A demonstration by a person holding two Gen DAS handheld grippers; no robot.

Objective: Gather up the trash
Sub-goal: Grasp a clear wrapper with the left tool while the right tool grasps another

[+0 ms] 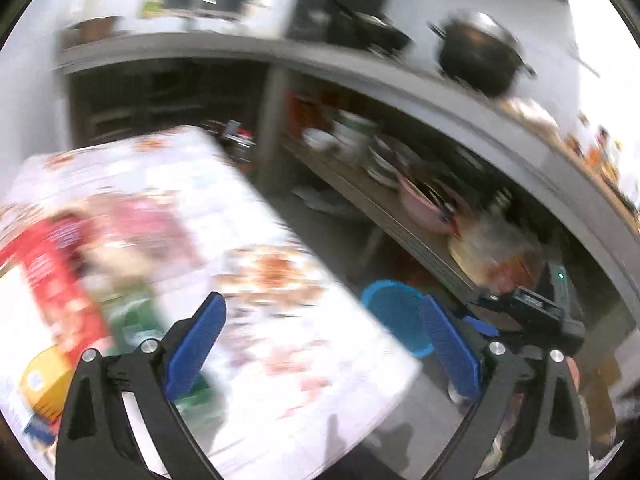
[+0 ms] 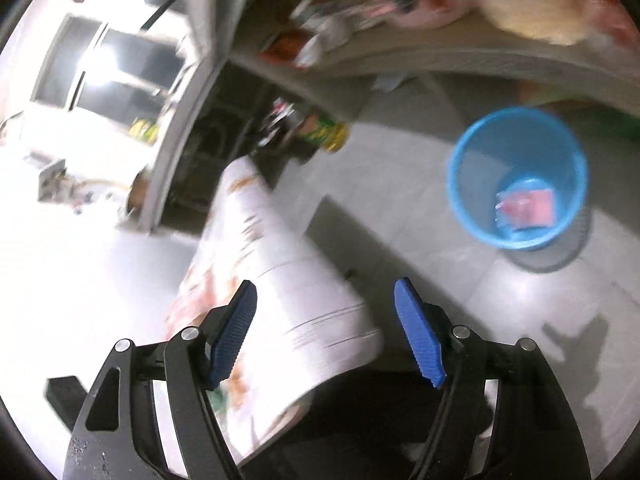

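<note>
Both hand-held grippers, left (image 1: 322, 344) and right (image 2: 326, 332), gape empty; red packet (image 1: 60, 280) at tabletop (image 1: 280, 320) edge: light, crinkly, pinch its rim

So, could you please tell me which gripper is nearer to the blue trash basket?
Probably the right gripper: it looks down into the blue trash basket on the floor. In the left gripper's view it sits beyond the right one.

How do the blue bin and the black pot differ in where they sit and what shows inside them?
The blue bin stands on the floor, while the black pot sits up on the counter. The bin is open-topped with a pink wrapper lying at its bottom; the pot's inside cannot be seen. The bin's wall looks like mesh, the pot's looks solid. Both stand upright.
</note>
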